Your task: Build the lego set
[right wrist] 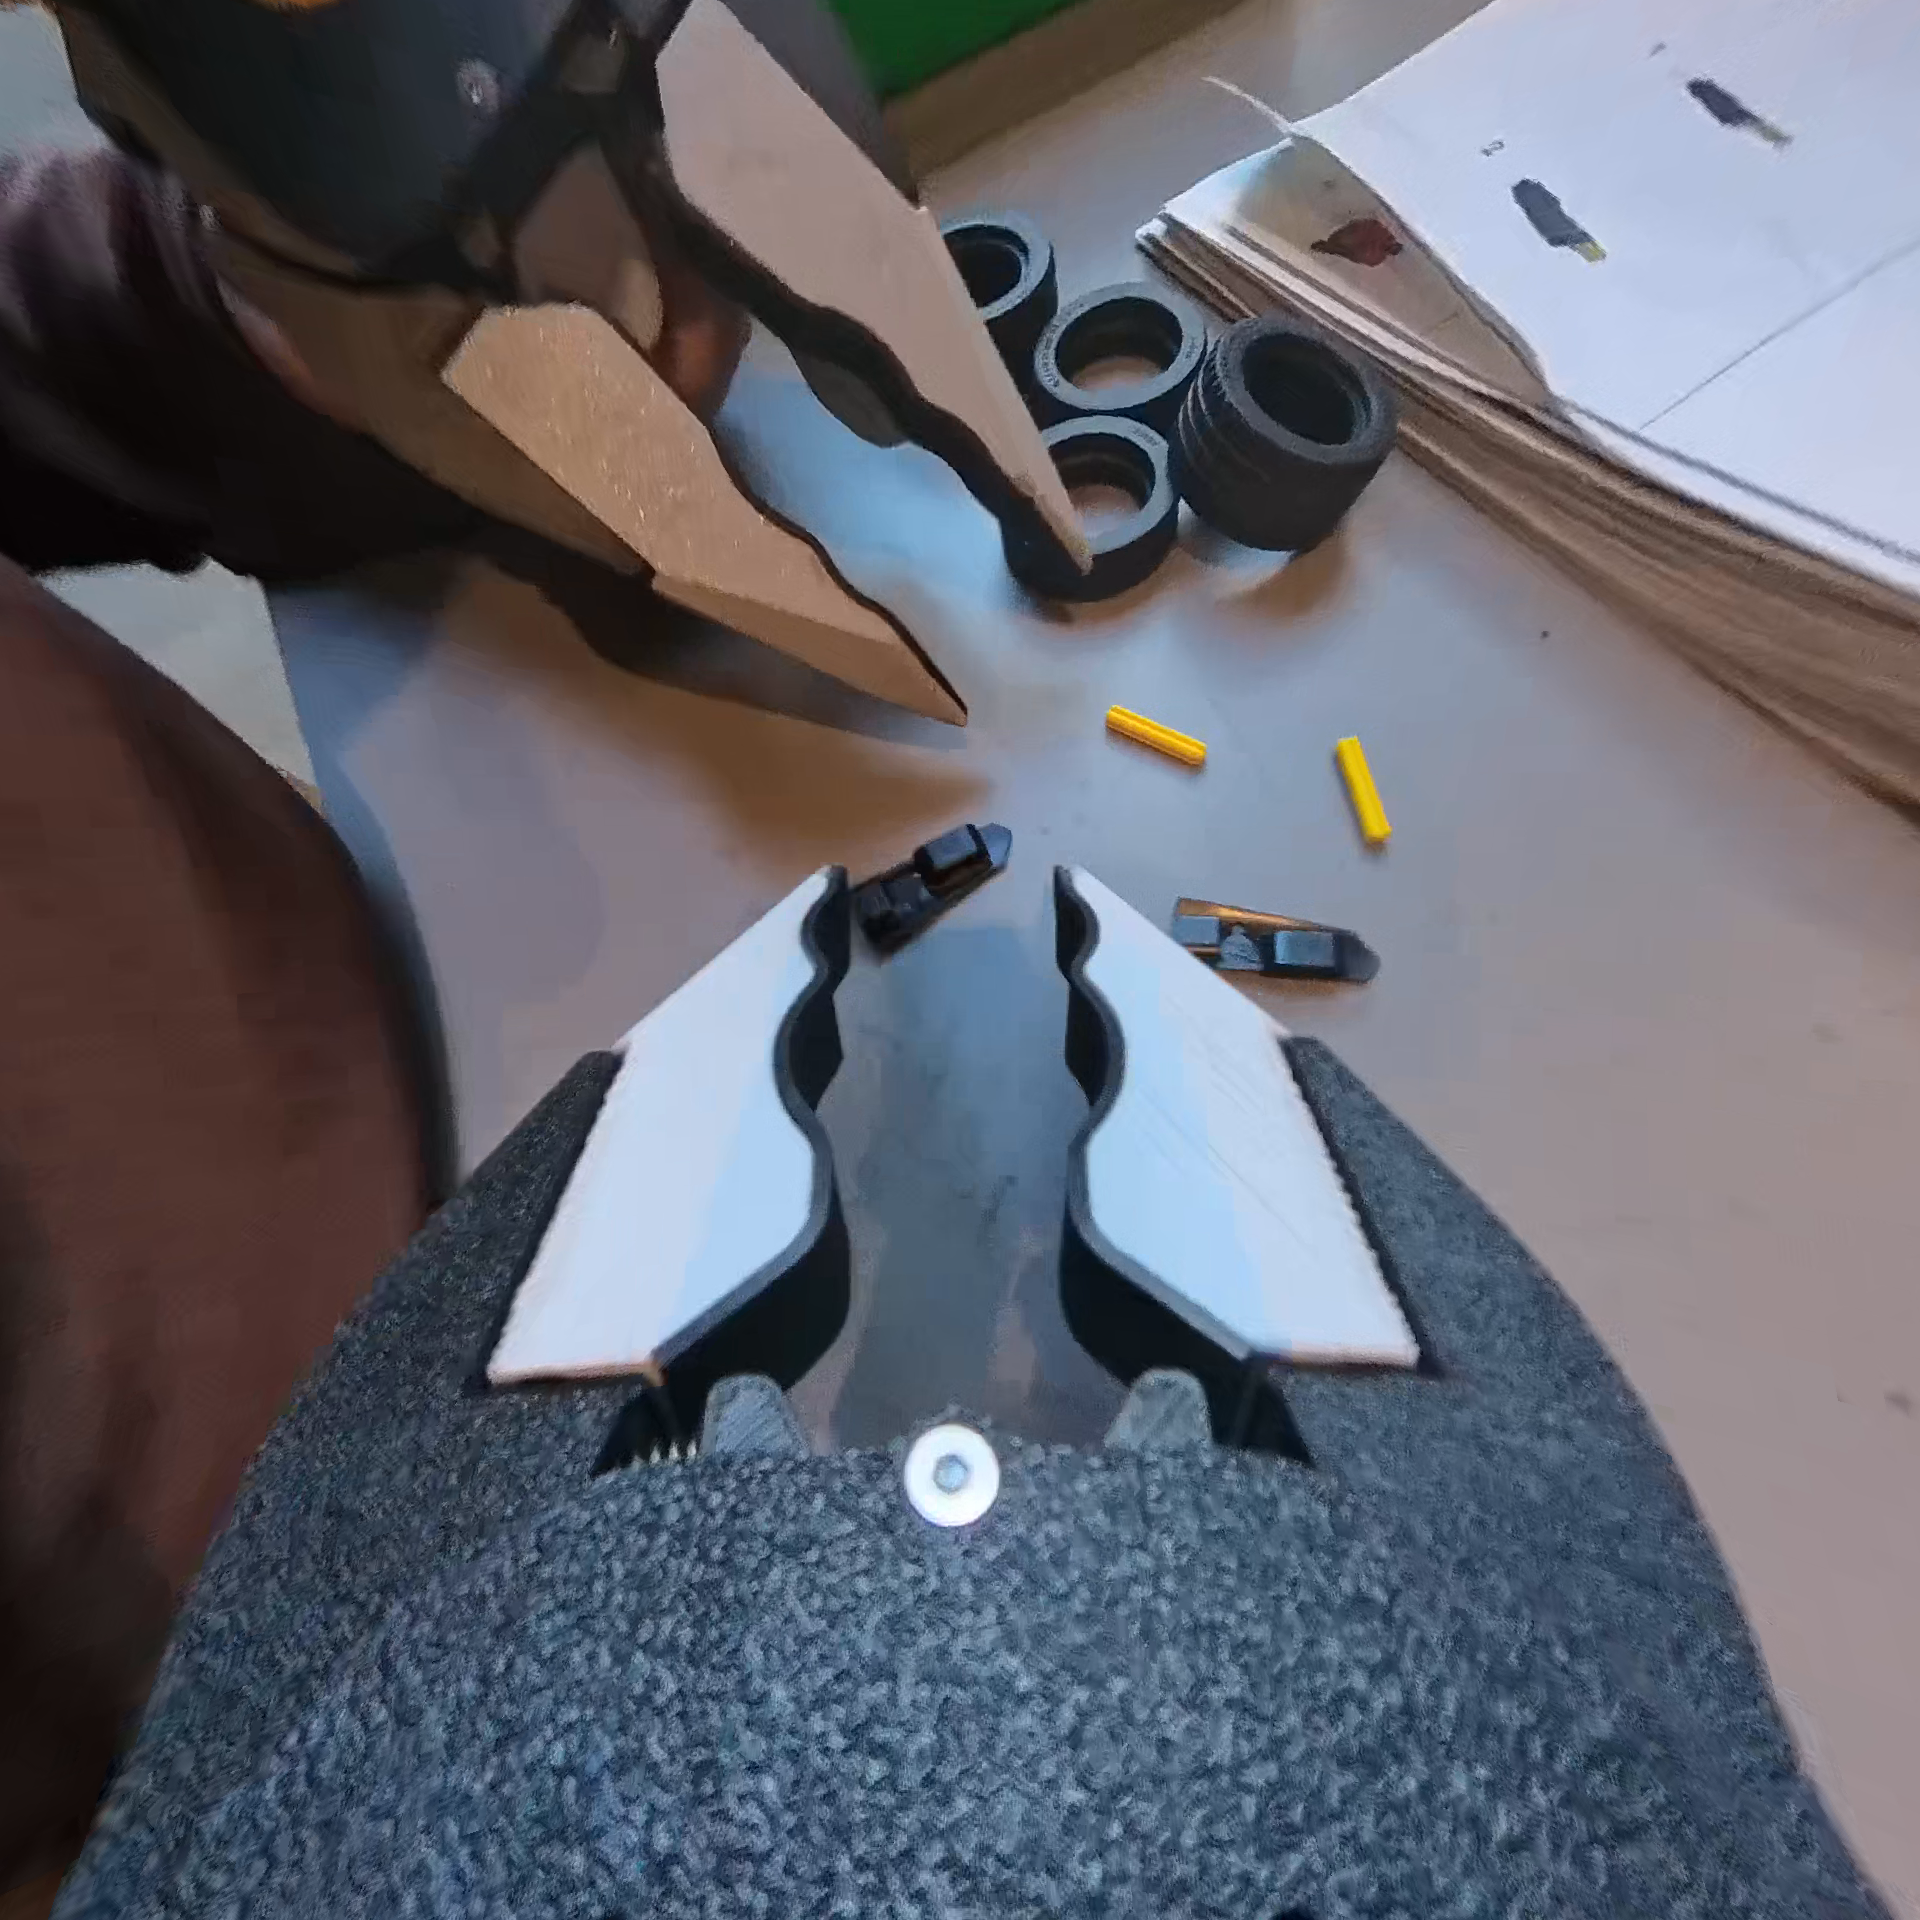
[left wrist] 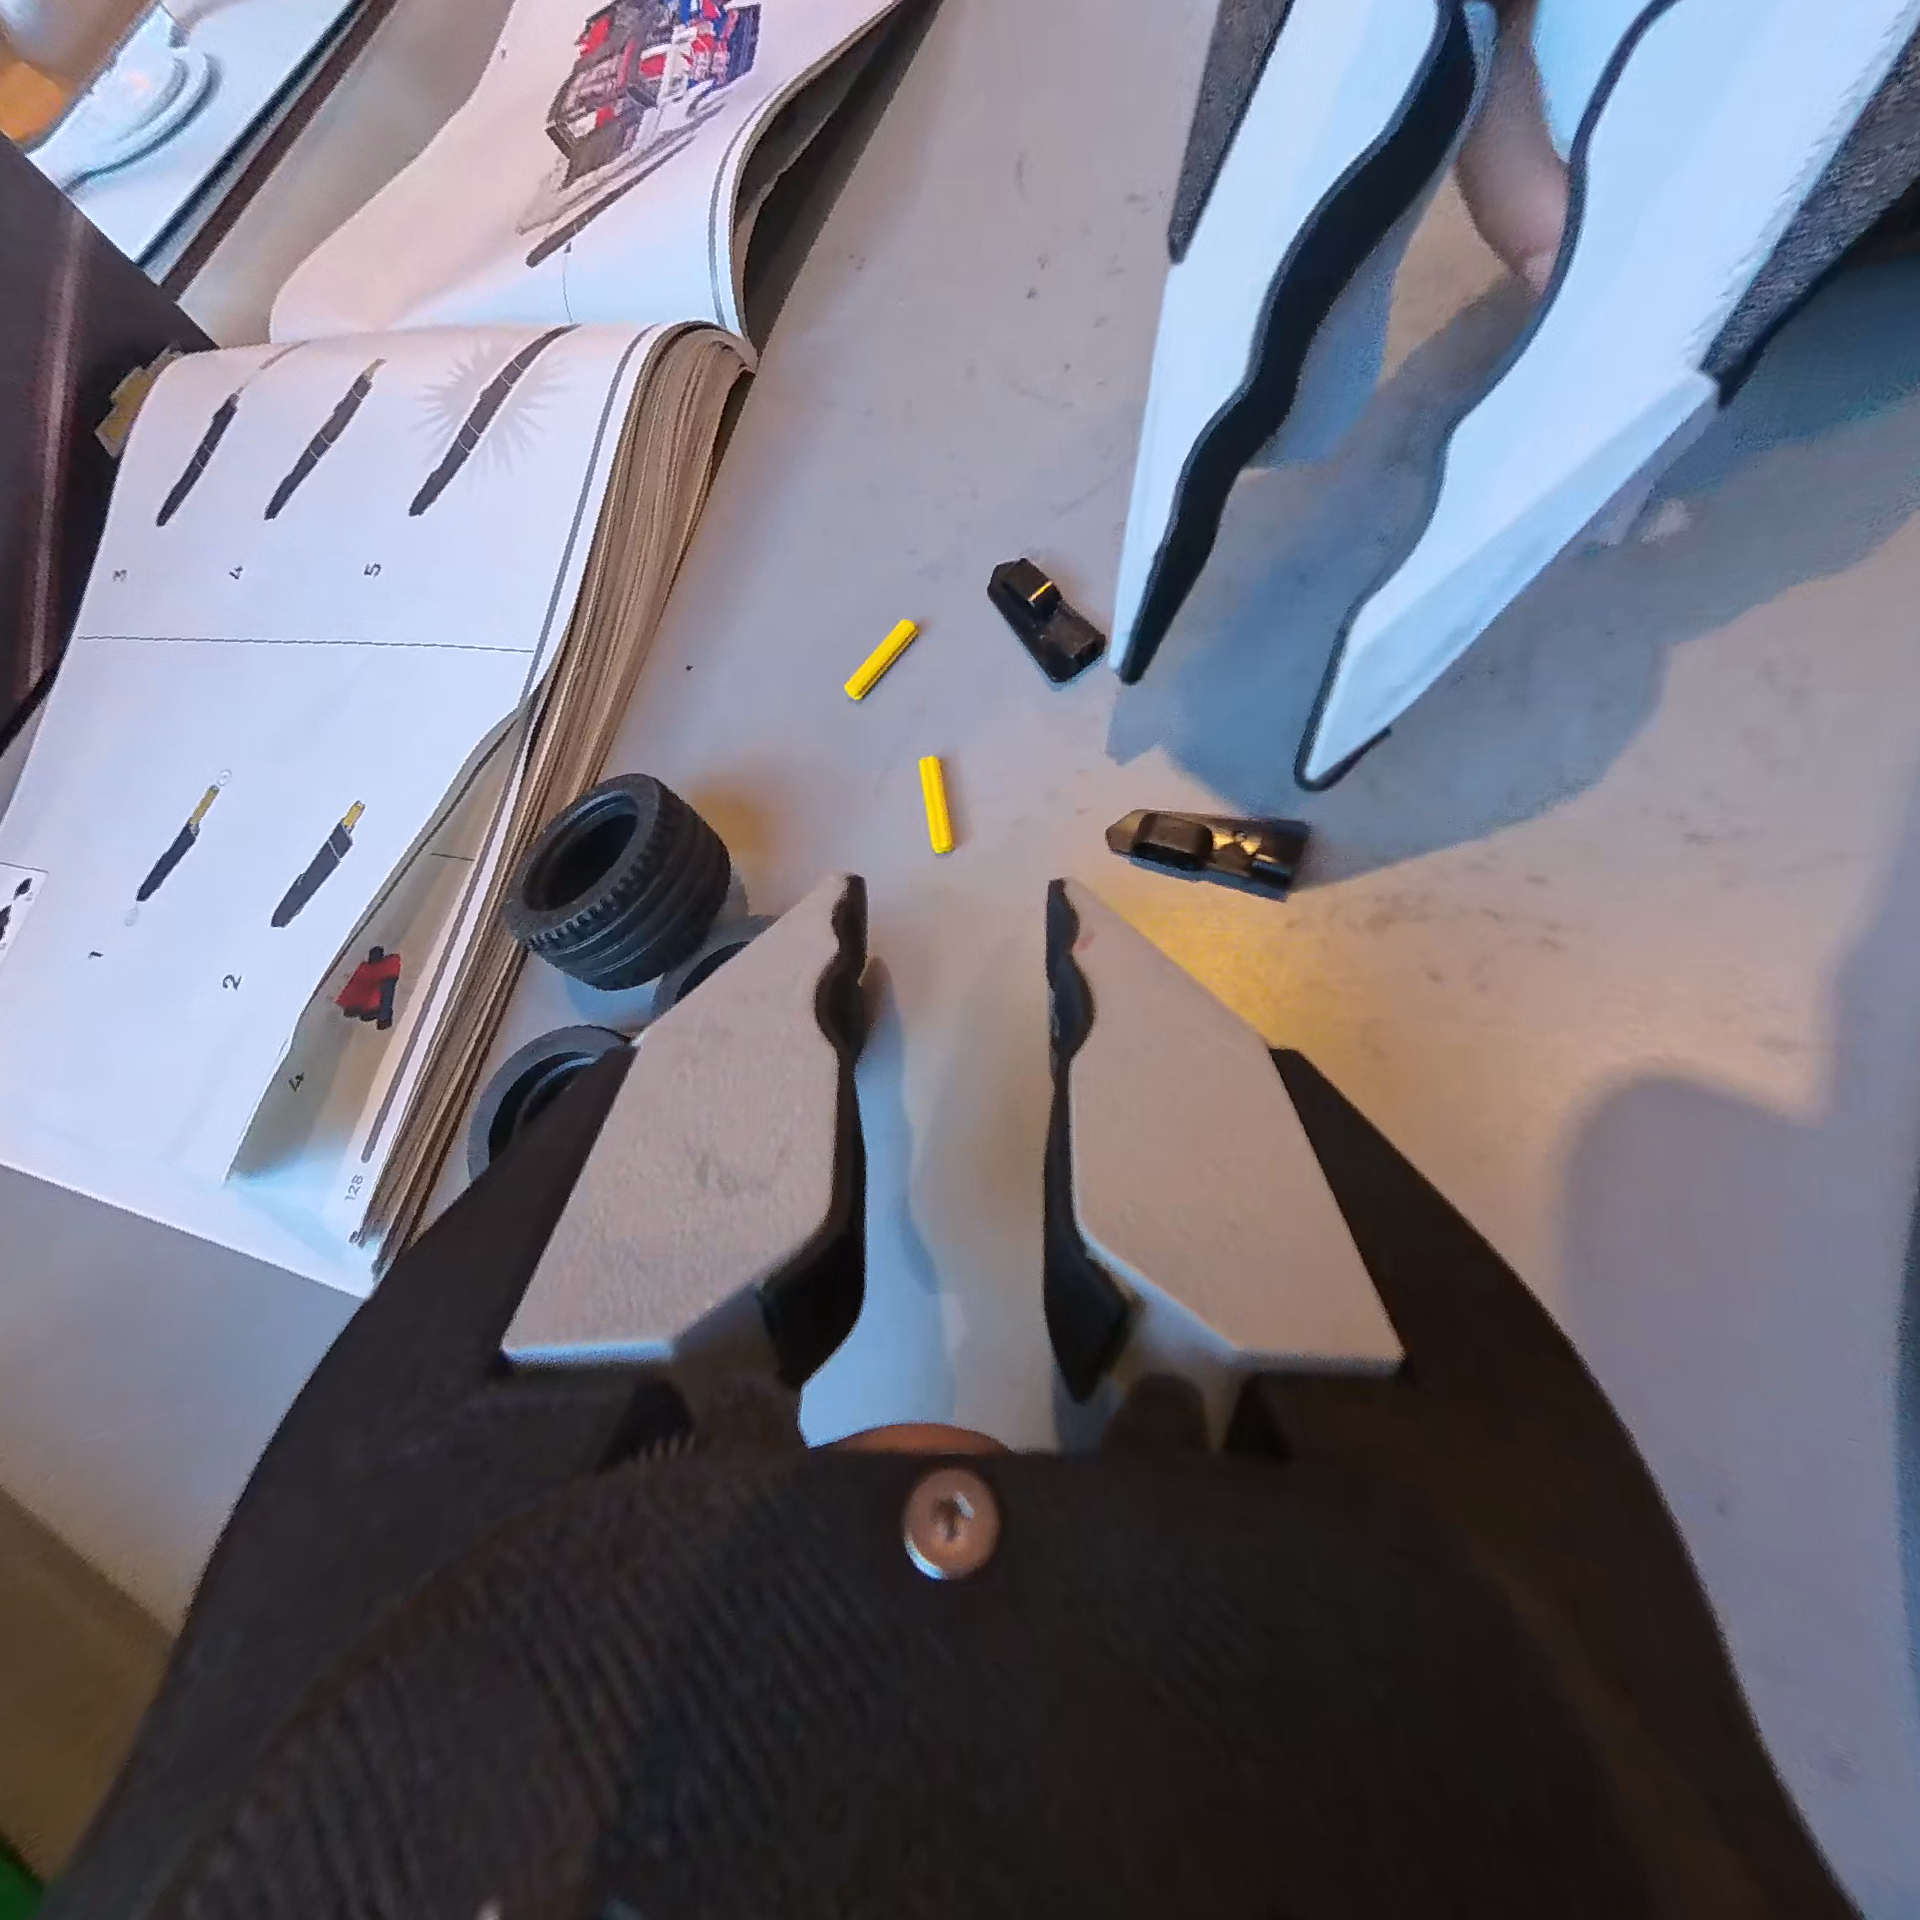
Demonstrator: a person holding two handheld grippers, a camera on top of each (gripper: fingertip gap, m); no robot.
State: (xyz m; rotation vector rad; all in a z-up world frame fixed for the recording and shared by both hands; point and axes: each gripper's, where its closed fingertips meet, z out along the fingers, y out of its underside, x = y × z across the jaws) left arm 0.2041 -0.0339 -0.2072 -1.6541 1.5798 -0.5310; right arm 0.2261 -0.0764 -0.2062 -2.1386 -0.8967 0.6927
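Left wrist view: left gripper [left wrist: 956, 894] has its jaws parted and nothing between them, hovering low over the grey table [left wrist: 1455, 1039]. Just ahead of its tips lies a yellow axle [left wrist: 936, 804]; a second yellow axle [left wrist: 881, 660] sits a little farther on. One black pointed piece [left wrist: 1210, 850] lies to the right of the tips, another black piece [left wrist: 1044, 620] beyond it, just beside the right gripper [left wrist: 1216, 727], which comes in from the top right, also spread and empty. A black tyre [left wrist: 620, 896] stands against the open instruction booklet [left wrist: 312, 727] on the left.

Right wrist view: right gripper [right wrist: 951, 878] agape, holding nothing. One black pointed piece [right wrist: 930, 883] lies at its left fingertip; the other [right wrist: 1273, 940] lies right of the right finger. Both yellow axles [right wrist: 1155, 736] [right wrist: 1362, 788] rest apart farther ahead. Four tyres [right wrist: 1283, 431] cluster near the booklet [right wrist: 1662, 312]. Left gripper [right wrist: 1023, 644] enters from the upper left, fingers apart.
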